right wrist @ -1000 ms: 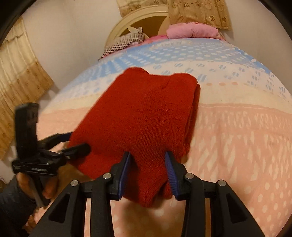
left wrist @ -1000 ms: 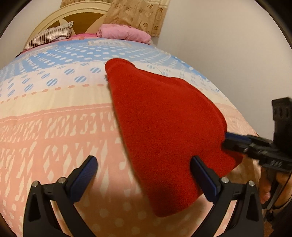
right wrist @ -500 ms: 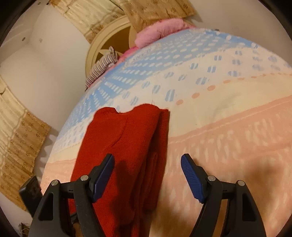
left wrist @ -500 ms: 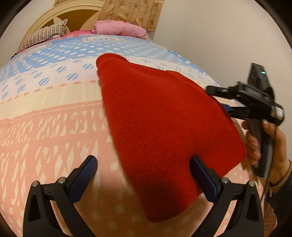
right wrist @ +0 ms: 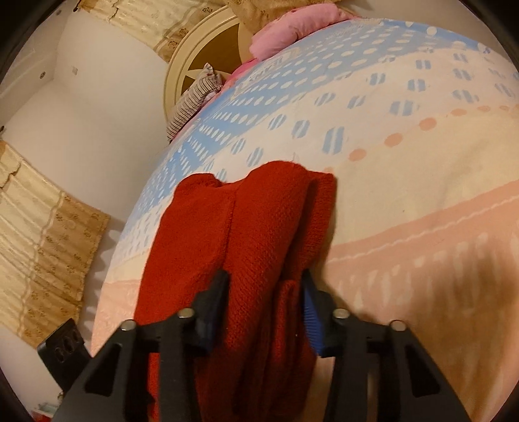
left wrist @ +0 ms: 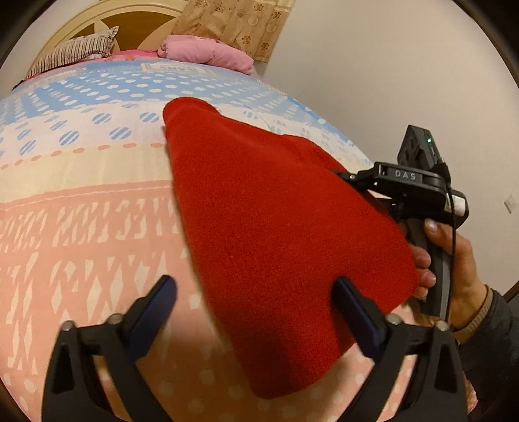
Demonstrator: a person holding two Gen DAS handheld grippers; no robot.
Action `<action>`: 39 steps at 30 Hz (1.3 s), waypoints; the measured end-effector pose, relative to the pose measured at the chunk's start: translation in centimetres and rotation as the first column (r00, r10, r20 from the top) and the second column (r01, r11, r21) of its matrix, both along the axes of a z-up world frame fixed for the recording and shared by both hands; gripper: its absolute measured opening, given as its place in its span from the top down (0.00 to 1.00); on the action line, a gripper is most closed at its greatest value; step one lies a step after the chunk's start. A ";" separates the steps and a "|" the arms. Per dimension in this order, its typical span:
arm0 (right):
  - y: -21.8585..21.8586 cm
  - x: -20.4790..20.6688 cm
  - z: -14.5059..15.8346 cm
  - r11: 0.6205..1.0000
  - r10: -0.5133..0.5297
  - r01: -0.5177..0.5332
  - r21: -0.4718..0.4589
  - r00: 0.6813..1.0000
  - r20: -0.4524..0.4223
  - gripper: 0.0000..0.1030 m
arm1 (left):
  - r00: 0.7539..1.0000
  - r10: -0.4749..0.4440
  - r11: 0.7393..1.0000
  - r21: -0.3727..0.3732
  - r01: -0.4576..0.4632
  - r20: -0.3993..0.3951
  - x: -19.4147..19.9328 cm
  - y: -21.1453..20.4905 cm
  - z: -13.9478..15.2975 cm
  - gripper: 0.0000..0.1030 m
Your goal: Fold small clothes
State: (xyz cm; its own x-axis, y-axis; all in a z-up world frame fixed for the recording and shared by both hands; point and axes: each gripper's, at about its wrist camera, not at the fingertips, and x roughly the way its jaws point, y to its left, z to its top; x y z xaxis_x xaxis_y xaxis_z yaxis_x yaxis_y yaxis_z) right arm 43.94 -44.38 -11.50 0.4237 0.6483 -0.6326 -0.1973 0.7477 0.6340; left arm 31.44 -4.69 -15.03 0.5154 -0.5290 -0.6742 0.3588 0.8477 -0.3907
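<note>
A folded red knit garment (left wrist: 275,233) lies on the patterned bedspread (left wrist: 81,201) near the bed's right edge. My left gripper (left wrist: 256,311) is open and empty, its right finger over the garment's near edge. My right gripper (right wrist: 266,292) has its jaws closed in on the garment's (right wrist: 233,246) thick folded side edge. In the left wrist view the right gripper (left wrist: 353,178) reaches onto the garment from the right, hand behind it.
Striped pillow (left wrist: 74,53) and pink pillow (left wrist: 207,53) lie at the headboard (left wrist: 107,19). A wall (left wrist: 389,65) runs along the bed's right side. Curtains (right wrist: 35,246) hang at the left in the right wrist view.
My right gripper opened, lifted off the near edge, moved to the garment's side and closed on the folded edge. My left gripper stayed open and nearly still.
</note>
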 end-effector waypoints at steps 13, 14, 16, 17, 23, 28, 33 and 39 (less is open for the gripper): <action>-0.3 -3.8 3.1 0.999 -0.050 0.049 0.009 0.991 0.124 0.72 | 0.999 -0.012 1.000 0.002 0.012 0.051 -2.5 -0.7 2.0 0.65; -0.4 -4.2 3.4 0.999 -0.049 0.048 0.014 0.990 0.131 0.72 | 0.998 -0.019 1.000 0.003 0.019 0.060 -3.0 -1.0 2.2 0.66; -0.8 -5.2 4.2 0.999 -0.051 0.048 0.024 0.988 0.147 0.72 | 0.997 -0.031 1.000 -0.001 0.031 0.067 -3.7 -1.5 2.5 0.67; -1.1 -5.7 4.6 0.998 -0.052 0.049 0.026 0.987 0.154 0.72 | 0.997 -0.042 0.999 -0.009 0.043 0.068 -4.1 -1.7 2.7 0.67; -3.6 -9.1 6.9 0.997 -0.075 0.072 0.020 0.978 0.196 0.73 | 0.988 -0.116 0.992 -0.036 0.120 0.102 -6.5 -3.8 4.1 0.67; -6.0 -11.8 7.8 0.995 -0.095 0.097 0.000 0.972 0.214 0.73 | 0.977 -0.175 0.983 -0.039 0.181 0.121 -8.2 -6.0 4.9 0.68; -8.9 -14.6 8.2 0.990 -0.139 0.141 0.005 0.966 0.218 0.74 | 0.966 -0.223 0.972 -0.044 0.230 0.127 -9.3 -7.9 5.2 0.68; -13.0 -17.9 9.2 0.977 -0.209 0.212 0.011 0.949 0.236 0.74 | 0.945 -0.295 0.952 -0.047 0.304 0.144 -10.8 -10.9 6.0 0.68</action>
State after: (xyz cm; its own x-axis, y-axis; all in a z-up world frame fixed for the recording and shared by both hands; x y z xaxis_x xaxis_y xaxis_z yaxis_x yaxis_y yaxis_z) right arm 25.99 -57.41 -2.30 0.6871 0.5199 -0.5075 -0.1761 0.7969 0.5779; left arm 20.61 -15.63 -9.04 0.4092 -0.7146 -0.5674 0.6449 0.6664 -0.3742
